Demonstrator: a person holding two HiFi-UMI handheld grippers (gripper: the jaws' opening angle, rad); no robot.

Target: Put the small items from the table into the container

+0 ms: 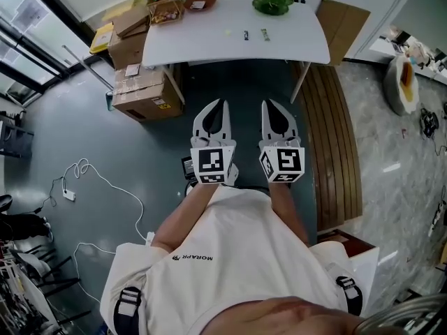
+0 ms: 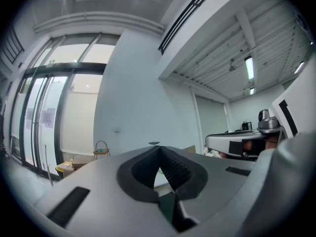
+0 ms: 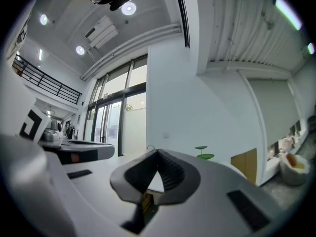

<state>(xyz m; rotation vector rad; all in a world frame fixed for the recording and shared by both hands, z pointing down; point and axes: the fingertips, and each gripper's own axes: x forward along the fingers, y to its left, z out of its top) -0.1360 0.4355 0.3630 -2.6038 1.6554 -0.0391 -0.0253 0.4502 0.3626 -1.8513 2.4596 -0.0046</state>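
A white table (image 1: 209, 47) stands ahead at the far side of the floor. Three small items lie in a row on it: a pale yellow one (image 1: 228, 31), a dark one (image 1: 246, 35) and a green one (image 1: 265, 35). A wicker basket (image 1: 163, 5) sits at the table's back left corner and a green tiered dish (image 1: 272, 2) at the back right. My left gripper (image 1: 222, 103) and right gripper (image 1: 267, 104) are held side by side, well short of the table. Both are shut with nothing between the jaws, and the tips meet in the left gripper view (image 2: 159, 149) and the right gripper view (image 3: 158, 153).
Cardboard boxes (image 1: 143, 93) are stacked on the floor left of the table. A slatted wooden bench (image 1: 335, 138) runs along the right. A brown dish (image 1: 199, 1) sits beside the basket. White cables (image 1: 91, 180) trail over the grey floor at the left.
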